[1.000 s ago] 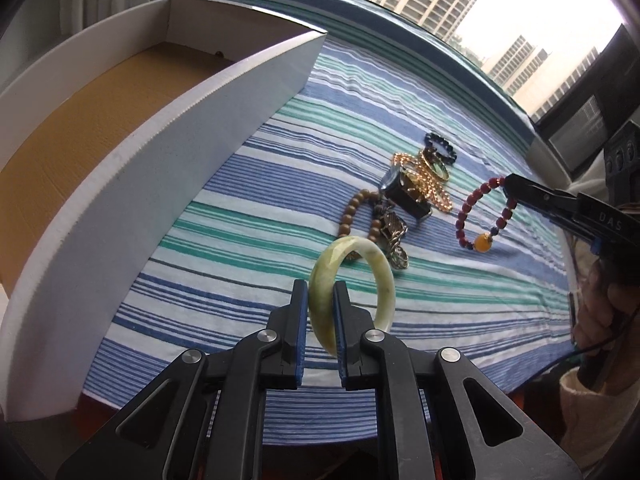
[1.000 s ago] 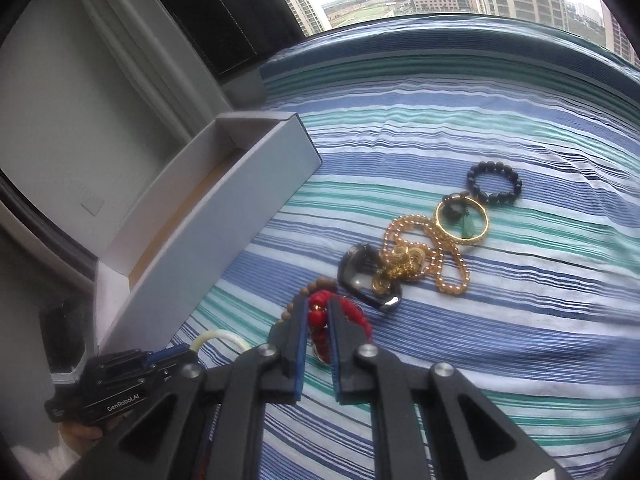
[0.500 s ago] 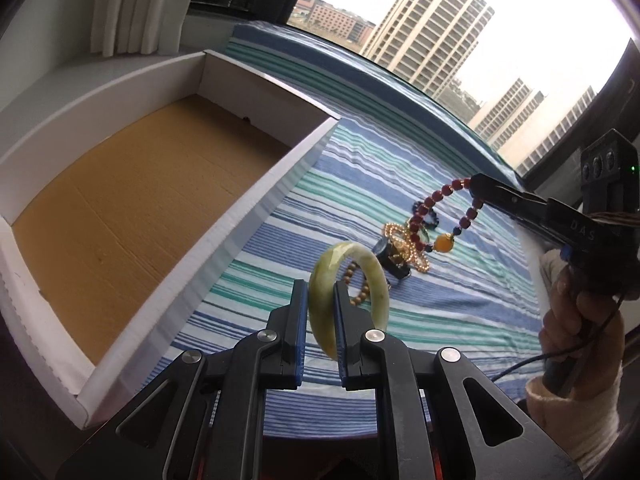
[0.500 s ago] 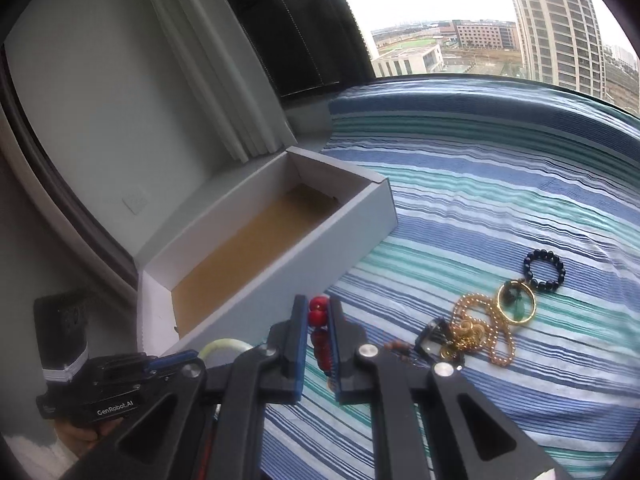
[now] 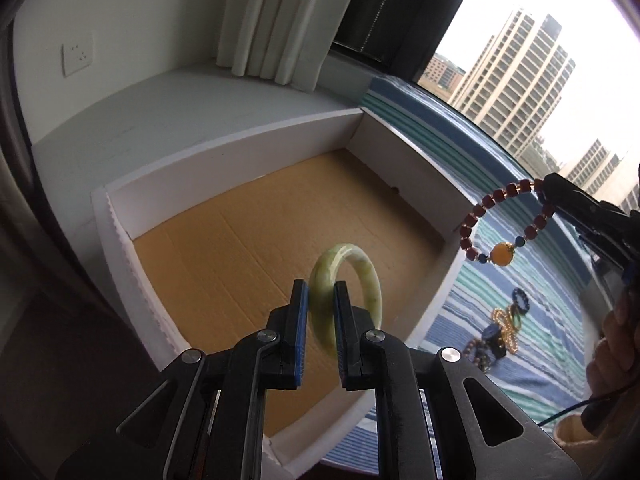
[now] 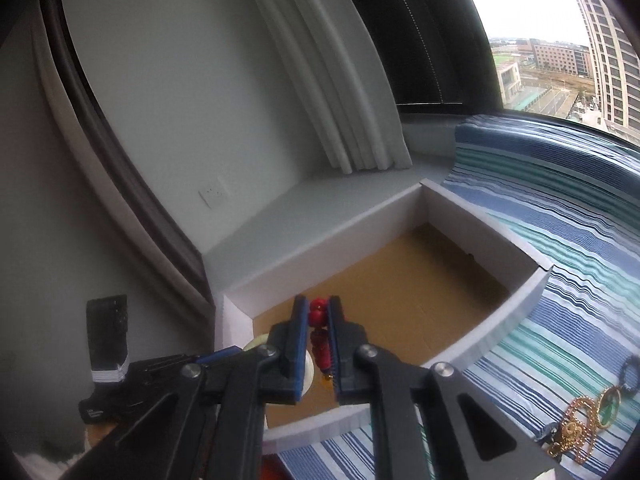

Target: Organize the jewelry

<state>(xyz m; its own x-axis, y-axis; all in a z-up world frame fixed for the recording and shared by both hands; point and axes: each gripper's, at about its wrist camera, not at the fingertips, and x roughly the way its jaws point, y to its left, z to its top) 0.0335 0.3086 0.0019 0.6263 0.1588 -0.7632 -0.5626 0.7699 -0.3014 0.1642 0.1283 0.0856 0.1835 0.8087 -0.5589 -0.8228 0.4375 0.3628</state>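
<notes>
My left gripper (image 5: 321, 295) is shut on a pale green jade bangle (image 5: 362, 280) and holds it above the brown floor of a white open box (image 5: 224, 152). My right gripper (image 6: 318, 310) is shut on a red bead bracelet (image 6: 319, 312) over the box's near end (image 6: 520, 292); in the left wrist view the bracelet (image 5: 468, 224) hangs above the box's right wall with an amber bead at the bottom. The remaining jewelry pile (image 5: 500, 332) lies on the striped cloth (image 5: 532, 344); it also shows in the right wrist view (image 6: 584, 420).
The box sits on a white window ledge (image 5: 160, 112) next to a wall with a socket (image 5: 78, 58) and white curtains (image 5: 272, 20). A window is behind the cloth. The left gripper's body shows in the right wrist view (image 6: 132, 380).
Both grippers have swung left from the cloth to over the box, each carrying its piece. The jewelry pile has dropped to the right edge of both views.
</notes>
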